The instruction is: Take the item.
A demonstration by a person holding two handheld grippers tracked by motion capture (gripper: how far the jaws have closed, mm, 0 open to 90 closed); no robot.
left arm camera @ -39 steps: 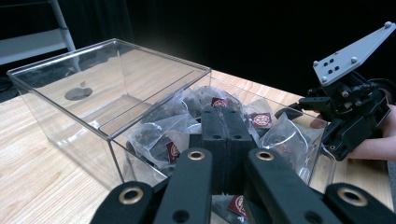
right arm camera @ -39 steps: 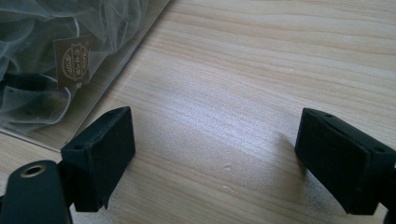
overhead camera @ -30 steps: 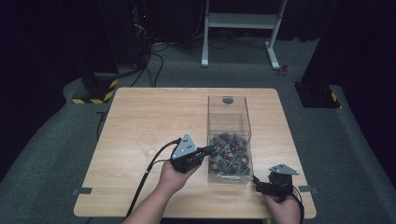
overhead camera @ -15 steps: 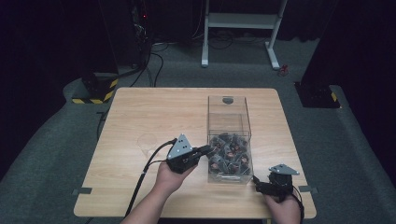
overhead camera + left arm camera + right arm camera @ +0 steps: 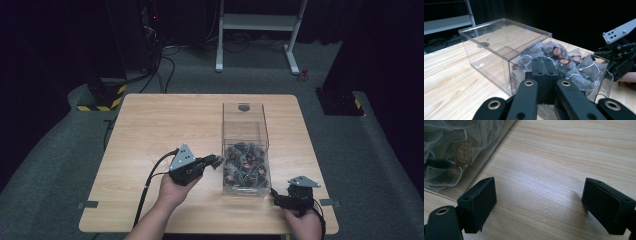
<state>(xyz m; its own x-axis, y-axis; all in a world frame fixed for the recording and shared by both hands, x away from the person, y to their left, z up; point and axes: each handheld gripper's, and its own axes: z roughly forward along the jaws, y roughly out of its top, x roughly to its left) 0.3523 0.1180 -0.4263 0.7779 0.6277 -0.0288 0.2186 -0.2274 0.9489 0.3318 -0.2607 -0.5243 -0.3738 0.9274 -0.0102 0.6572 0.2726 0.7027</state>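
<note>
High view: left gripper (image 5: 216, 161) sits at the near-left wall of the clear box (image 5: 245, 131), jaws pressed together. A second ago it was over the bags (image 5: 246, 166) in the box's near end; it has since drawn back left and a little nearer. Left gripper view: the pads meet flat; whether a thread or bag corner is pinched between them I cannot tell. Bags with red tags (image 5: 564, 61) are heaped in the open near compartment, behind the box's wall; the lid covers the far part. Right gripper (image 5: 280, 200) rests at the table's (image 5: 165, 120) near-right corner, unmoved, just beside the box's near-right corner; right gripper view shows its jaws wide apart over bare wood, empty. Judgement: a pick attempt just ended, likely empty-handed.
</note>
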